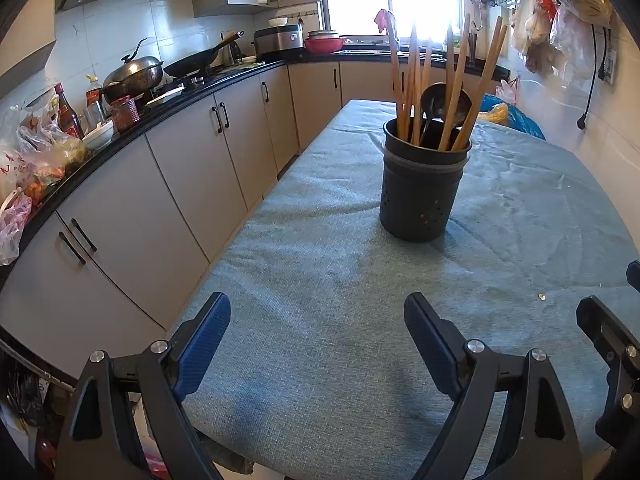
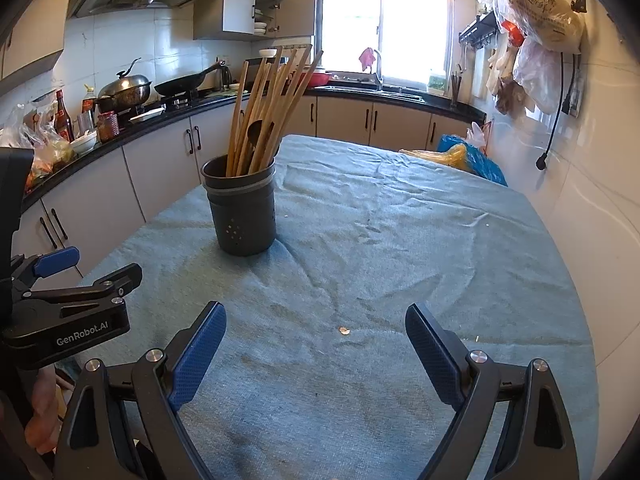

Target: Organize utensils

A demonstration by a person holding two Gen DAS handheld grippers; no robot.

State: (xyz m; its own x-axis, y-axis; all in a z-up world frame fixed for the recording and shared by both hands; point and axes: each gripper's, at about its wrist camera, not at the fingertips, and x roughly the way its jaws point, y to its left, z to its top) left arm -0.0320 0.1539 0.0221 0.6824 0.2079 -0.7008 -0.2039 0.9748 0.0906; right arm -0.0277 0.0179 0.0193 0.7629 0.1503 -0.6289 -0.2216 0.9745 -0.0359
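Left gripper [image 1: 318,340] sits low over the near end of the table [image 1: 320,280] with its blue pads spread wide and nothing between them; from its camera I see the dark utensil holder [image 1: 424,184] ahead and a little to the right of my jaw line, well apart from the fingertips, standing upright on the green cloth. A bundle of wooden chopsticks [image 1: 420,92] fans out of it, and a dark ladle [image 1: 444,102] sits among them with its bowl just above the rim. I see no loose utensil on the cloth, so I judge the sorting is at or near its end, or that whatever I do next happens in the holder itself. Done well, that means coming in from above, closing on one stick near its upper half, and lifting straight so the light holder does not tip or drag the rest. Through the right wrist camera, the right gripper [image 2: 316,344] is equally wide and empty, and the holder stands ahead and to its left, again well clear; the left gripper shows at the left edge, beside mine. A small crumb [image 2: 344,331] lies on the cloth just ahead between my right fingers.
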